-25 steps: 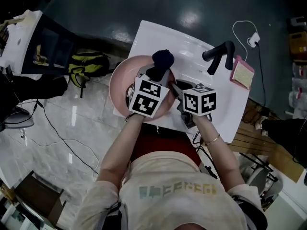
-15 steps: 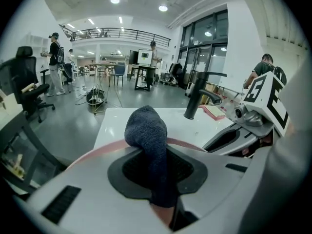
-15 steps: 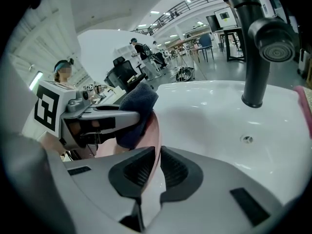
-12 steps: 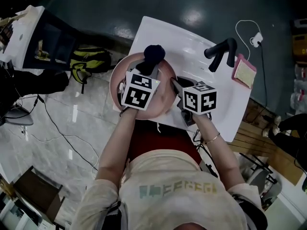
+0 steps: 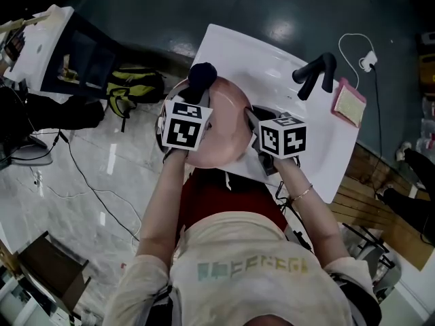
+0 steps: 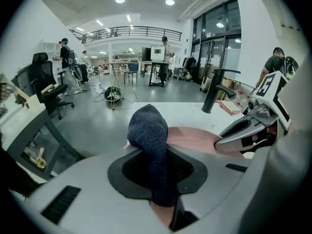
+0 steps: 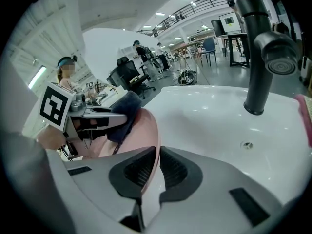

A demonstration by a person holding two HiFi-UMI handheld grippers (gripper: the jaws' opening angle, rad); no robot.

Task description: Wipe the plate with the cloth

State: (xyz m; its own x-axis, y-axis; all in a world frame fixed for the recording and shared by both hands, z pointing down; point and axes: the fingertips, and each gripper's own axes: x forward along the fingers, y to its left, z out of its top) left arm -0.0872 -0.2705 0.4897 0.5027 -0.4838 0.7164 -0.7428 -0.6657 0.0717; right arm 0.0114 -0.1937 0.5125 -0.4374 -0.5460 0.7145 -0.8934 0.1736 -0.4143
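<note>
The left tool (image 5: 196, 95) is clamped on a dark cloth (image 5: 202, 75), whose wad runs along the jaws and bulges out past their tips. The right tool (image 5: 250, 122) stands narrow, its pads pinching the near-right rim of the pink plate (image 5: 228, 131), which it props at a tilt over the edge of the white sink (image 5: 272, 60), on the side away from the faucet (image 5: 314, 73). The relation that matters: the cloth sits at the plate's far-left rim, so nearly all the bare pink face lies to its right and nearer the person, stretching toward the right tool. Any further stroke looks like the left hand's to make, drawn back across that face, while the right only steadies. Compared with a second ago, the cloth has slid from the far middle of the plate out to the left rim; the right tool has kept its place, and its jaws have just been closing with the rim between them.
</note>
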